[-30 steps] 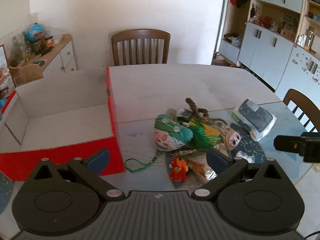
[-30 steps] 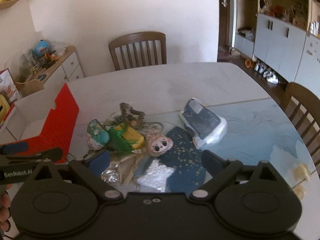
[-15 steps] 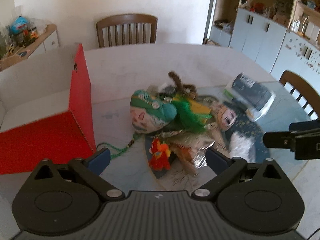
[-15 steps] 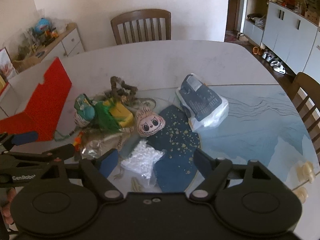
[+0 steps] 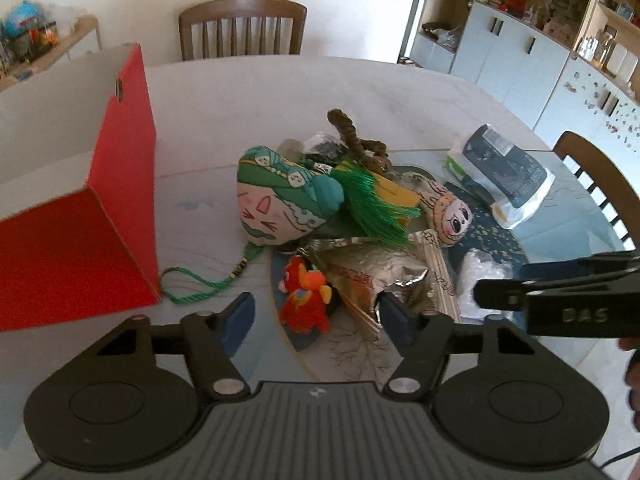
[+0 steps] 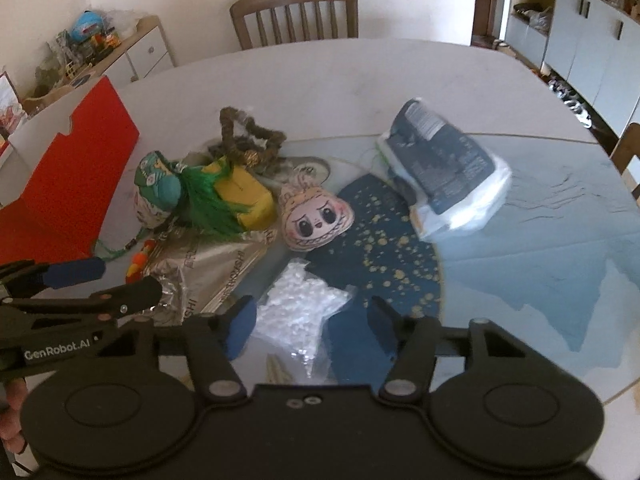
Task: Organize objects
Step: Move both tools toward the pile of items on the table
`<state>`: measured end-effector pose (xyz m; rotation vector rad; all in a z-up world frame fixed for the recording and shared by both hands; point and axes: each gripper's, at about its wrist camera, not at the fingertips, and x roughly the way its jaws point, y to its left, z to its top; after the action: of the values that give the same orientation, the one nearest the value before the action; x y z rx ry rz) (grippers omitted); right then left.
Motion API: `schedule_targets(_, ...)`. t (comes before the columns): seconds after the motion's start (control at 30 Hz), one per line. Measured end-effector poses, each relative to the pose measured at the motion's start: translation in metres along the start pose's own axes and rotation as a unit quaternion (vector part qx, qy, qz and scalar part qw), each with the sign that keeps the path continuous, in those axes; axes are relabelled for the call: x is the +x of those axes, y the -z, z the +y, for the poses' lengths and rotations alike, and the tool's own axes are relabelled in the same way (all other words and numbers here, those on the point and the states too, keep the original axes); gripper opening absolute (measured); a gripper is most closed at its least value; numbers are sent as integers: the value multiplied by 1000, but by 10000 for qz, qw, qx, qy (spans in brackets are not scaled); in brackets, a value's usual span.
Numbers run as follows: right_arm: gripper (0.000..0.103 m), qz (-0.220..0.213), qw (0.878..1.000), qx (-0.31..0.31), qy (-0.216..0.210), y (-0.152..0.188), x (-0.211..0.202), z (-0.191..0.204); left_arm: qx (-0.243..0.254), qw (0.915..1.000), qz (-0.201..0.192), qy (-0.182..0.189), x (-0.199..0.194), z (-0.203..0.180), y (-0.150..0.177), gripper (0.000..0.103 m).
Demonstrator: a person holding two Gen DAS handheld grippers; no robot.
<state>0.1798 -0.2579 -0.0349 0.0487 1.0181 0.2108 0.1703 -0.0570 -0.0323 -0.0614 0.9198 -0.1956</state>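
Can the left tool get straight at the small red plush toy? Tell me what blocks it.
Probably yes. The left tool is open, with the red plush toy right between its fingers. Nothing lies on top of it; only the crumpled foil bag crowds its right side.

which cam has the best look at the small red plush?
Left wrist: the small red plush lies whole and unobstructed between the open fingers. Right wrist shows only an orange-red sliver behind the left gripper.
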Motion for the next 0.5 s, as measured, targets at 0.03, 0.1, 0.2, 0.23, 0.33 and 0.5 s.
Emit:
schedule_targets(0.03,58,23,10000,0,-18,0,2,1,-25,10000,20,31,-1,0,-1,64)
schedule_targets(0.1,57,66,10000,-13,-42,-1,6,1,-33,10000,-10,84,-7,2,-2,64)
schedule_targets(0.2,55,101,9999,-19,-82,-2,8,2,10,10000,-63,37,-16,5,-3,64)
schedule_targets(0.23,55,102,9999,-33,-92,-2,8,3,-1,10000,-70,-3,-19,7,-4,64)
schedule_targets(0.33,55,101,9999,-70,-113,-3,8,4,-1,9999,-65,-149,-17,12,-6,63)
schedule_targets(0.5,53,126,9999,-97,-53,-3,10,5,102,9996,0,-258,-1,8,-7,55)
